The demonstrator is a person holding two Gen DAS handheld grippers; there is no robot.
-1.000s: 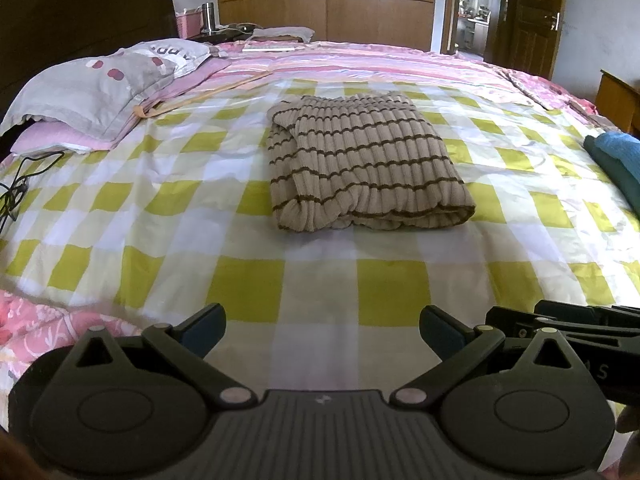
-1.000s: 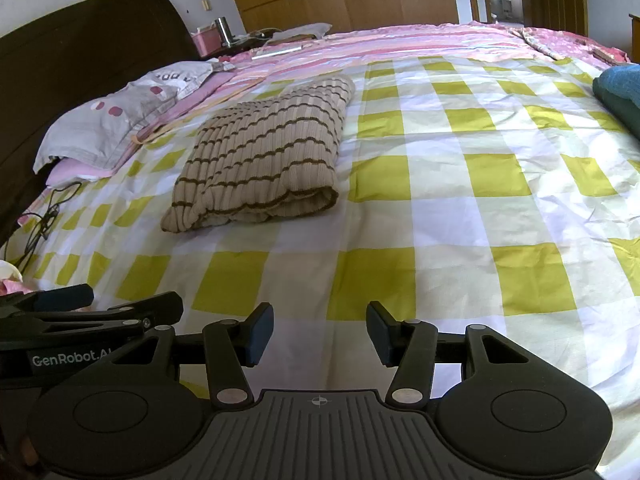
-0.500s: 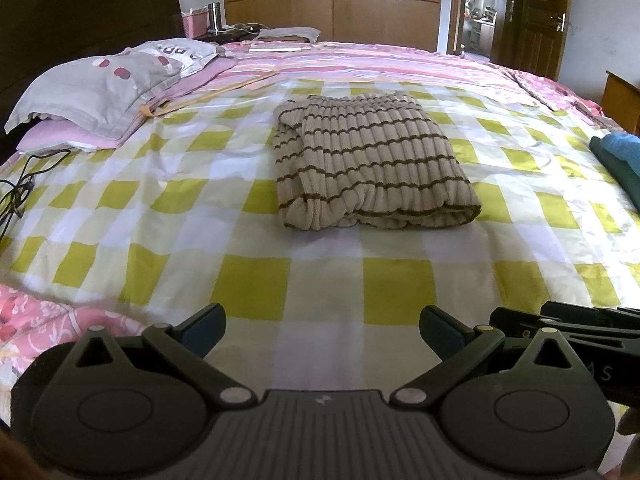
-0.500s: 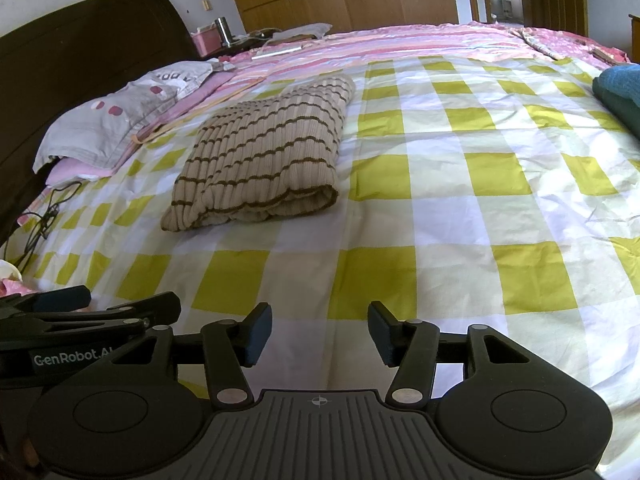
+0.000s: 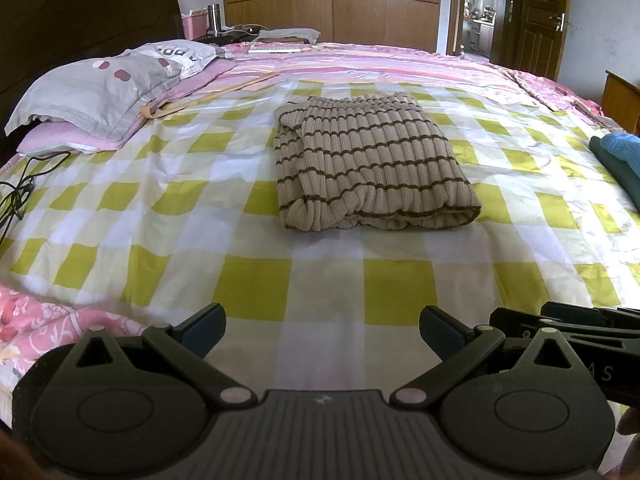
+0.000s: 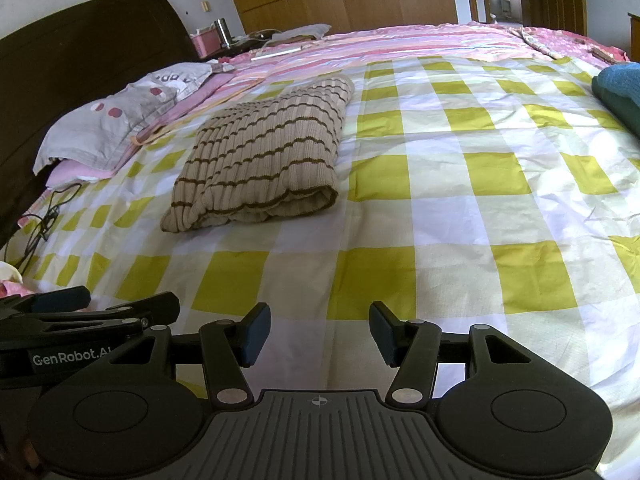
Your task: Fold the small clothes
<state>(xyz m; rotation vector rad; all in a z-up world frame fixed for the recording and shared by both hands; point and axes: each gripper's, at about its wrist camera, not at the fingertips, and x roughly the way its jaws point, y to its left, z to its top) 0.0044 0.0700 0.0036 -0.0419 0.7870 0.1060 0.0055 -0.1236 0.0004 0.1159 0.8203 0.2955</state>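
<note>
A folded beige ribbed knit sweater with thin brown stripes (image 5: 372, 168) is lying flat on the yellow-and-white checked bedsheet (image 5: 256, 292), and everything else is placed from it. Its rounded folded edge is facing the cameras, and the sheet around it is lying bare.

Nearer the cameras than the sweater, and well apart from it, the left gripper (image 5: 322, 330) is hovering over the sheet with its jaws spread wide and nothing between its blue pads. The right gripper (image 6: 319, 334) is hovering just beside it, to its right; its jaws have just been opening a little further and are now standing wide too, holding nothing. In the right wrist view the sweater is sitting off to the left, beyond the left gripper.

To the left of the sweater, a grey pillow with dark red spots (image 5: 100, 84) is resting on a pink pillow, against the dark wooden headboard (image 6: 80, 48). A black cable (image 5: 20, 188) is trailing across the sheet nearer the cameras than that pillow. Far to the sweater's right, a teal-blue folded cloth (image 5: 618, 160) is lying at the sheet's edge. Beyond the sweater, a pink striped bedcover (image 5: 380, 62) is stretching towards the brown wooden wardrobe (image 5: 332, 0).
</note>
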